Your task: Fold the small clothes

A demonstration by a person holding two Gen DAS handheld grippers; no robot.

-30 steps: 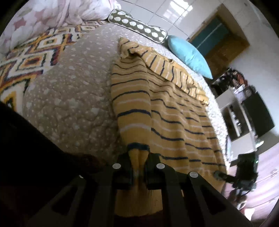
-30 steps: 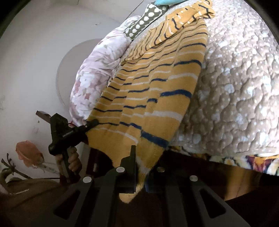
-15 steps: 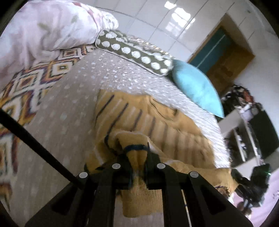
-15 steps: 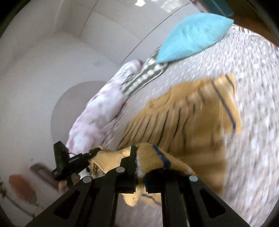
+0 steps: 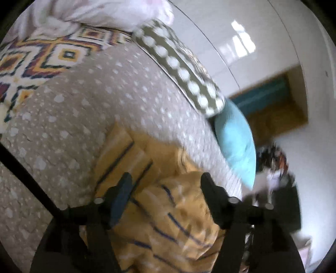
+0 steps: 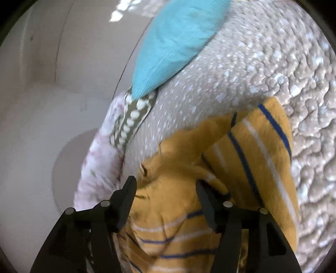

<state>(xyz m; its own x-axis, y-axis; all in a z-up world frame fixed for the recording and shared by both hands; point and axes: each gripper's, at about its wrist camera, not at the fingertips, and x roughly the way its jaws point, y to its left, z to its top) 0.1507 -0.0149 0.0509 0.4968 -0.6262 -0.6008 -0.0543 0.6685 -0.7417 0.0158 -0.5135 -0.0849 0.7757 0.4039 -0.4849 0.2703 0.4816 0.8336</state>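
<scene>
A mustard-yellow sweater with navy and white stripes [image 5: 168,218] lies bunched and folded over on the dotted beige bedspread [image 5: 84,109]. My left gripper [image 5: 166,178] hovers just over its near fold, jaws opening, cloth below and between the fingers but not pressed. In the right wrist view the same sweater [image 6: 247,159] fills the lower middle, one striped sleeve laid out to the right. My right gripper [image 6: 166,182] is over the crumpled part, jaws opening as well, with cloth lying loose between them.
A light-blue pillow [image 5: 237,140] and an olive pillow with white dots [image 5: 180,71] lie at the head of the bed. A pale floral duvet [image 5: 100,10] and a patterned diamond-print cover [image 5: 31,58] sit to the left. White wall [image 6: 52,84] stands beyond.
Both grippers carried the sweater's lower hem toward the pillows, folding it over itself. Their jaws, shut on the hem before, now stand apart and the cloth has dropped free.
</scene>
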